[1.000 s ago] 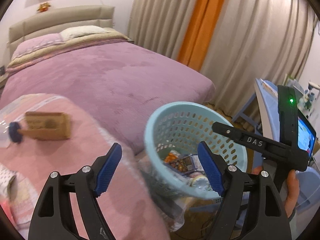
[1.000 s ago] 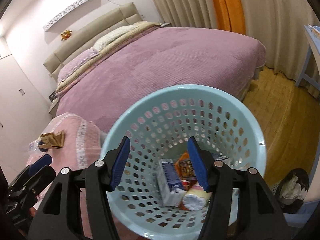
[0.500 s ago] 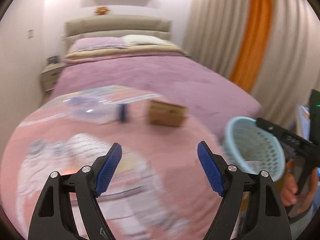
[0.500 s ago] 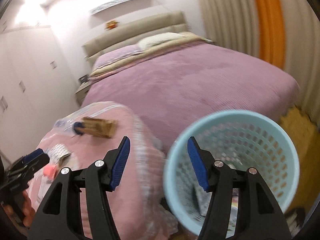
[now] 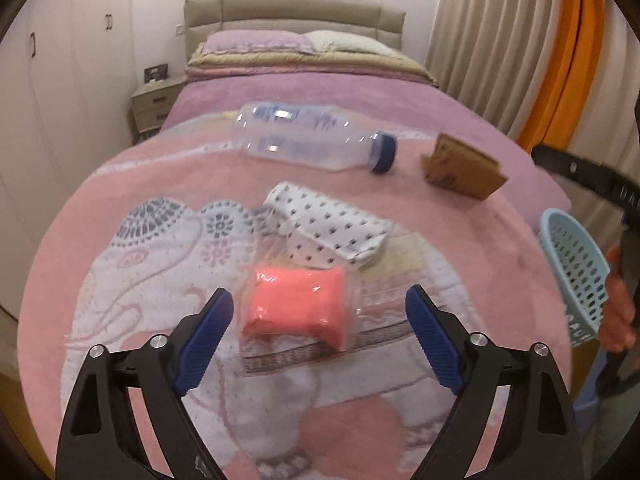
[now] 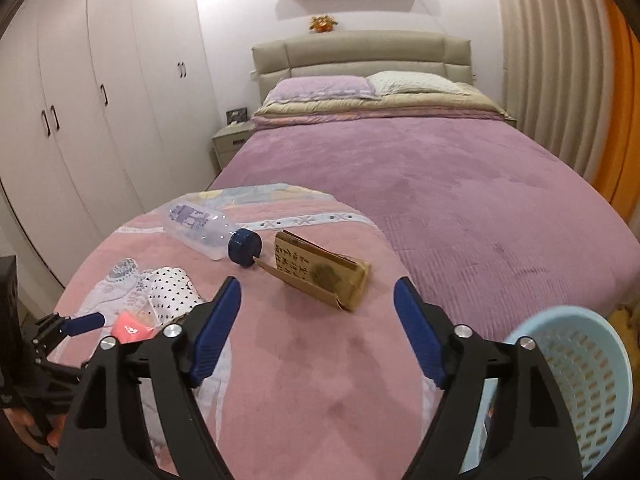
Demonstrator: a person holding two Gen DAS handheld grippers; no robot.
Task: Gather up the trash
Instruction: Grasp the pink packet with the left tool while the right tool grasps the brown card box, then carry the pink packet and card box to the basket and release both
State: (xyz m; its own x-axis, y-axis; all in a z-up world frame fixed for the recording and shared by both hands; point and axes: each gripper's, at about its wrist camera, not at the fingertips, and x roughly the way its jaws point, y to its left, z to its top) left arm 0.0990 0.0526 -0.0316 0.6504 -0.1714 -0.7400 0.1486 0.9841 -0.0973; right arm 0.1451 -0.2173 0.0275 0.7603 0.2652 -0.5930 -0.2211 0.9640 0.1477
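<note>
Left wrist view: coral-pink packet in clear plastic wrap point(image 5: 296, 306) on pink elephant-print blanket point(image 5: 120, 208), between left gripper point(image 5: 319, 340) jaws, spread apart, not touching. Behind: white dotted pouch point(image 5: 332, 228), clear blue-capped plastic bottle point(image 5: 312, 140), brown cardboard box point(image 5: 460, 166). Right gripper point(image 6: 318, 330) jaws apart, empty; pale-blue perforated basket point(image 6: 580, 380) beside.

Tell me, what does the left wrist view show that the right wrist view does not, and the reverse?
Only the left wrist view shows the whole pink packet, lying between the open left tool's fingers. Only the right wrist view shows the printed face of the brown box and the basket's full rim. Both show the plastic bottle and the dotted white wrapper.
</note>
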